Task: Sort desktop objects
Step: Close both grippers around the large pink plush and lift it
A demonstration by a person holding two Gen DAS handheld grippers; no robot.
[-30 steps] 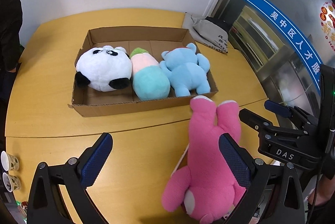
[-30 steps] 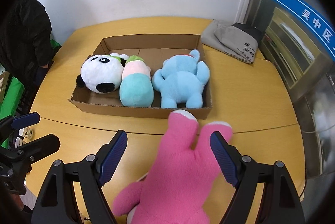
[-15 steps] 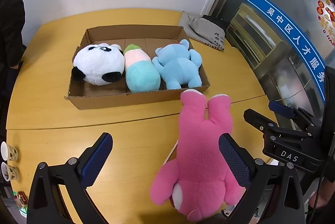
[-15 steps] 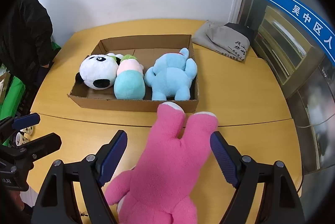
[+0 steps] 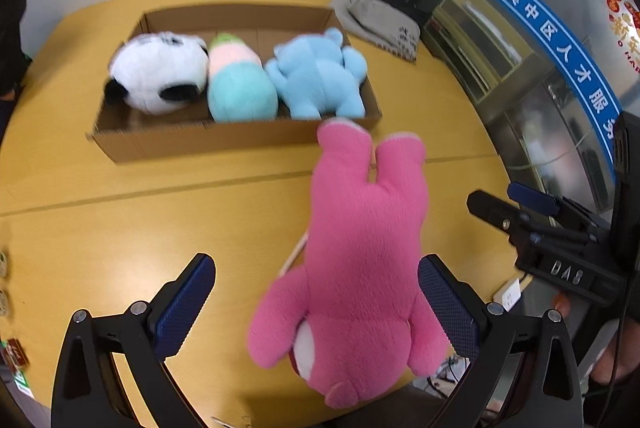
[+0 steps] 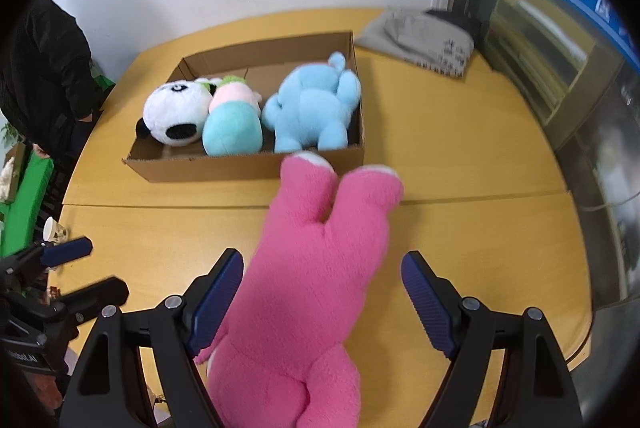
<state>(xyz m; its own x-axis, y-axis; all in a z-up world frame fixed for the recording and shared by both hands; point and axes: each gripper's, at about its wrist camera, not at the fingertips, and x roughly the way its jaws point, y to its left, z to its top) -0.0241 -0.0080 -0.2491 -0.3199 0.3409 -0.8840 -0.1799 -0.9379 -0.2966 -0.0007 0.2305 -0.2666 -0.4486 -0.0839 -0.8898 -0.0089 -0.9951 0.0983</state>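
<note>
A pink plush toy (image 5: 360,228) lies on the wooden table, its feet toward the cardboard box (image 5: 208,142); it also shows in the right wrist view (image 6: 316,268). The cardboard box (image 6: 240,168) holds a panda plush (image 5: 160,76), a teal and pink plush (image 5: 238,84) and a blue plush (image 5: 316,76). My left gripper (image 5: 316,308) is open, its right pad beside the pink toy's body. My right gripper (image 6: 320,296) is open with both pads astride the pink toy, which fills the gap between them.
A folded grey cloth (image 5: 376,24) lies at the table's far right. Paper cups (image 6: 54,230) stand at the left edge. A person in black (image 6: 40,80) stands at the far left. Glass cabinets with a blue sign (image 5: 560,40) are on the right.
Both grippers have pulled back and up from the box, so it looks smaller and farther. The pink toy sits deeper between the right gripper's pads. Both stay open.
</note>
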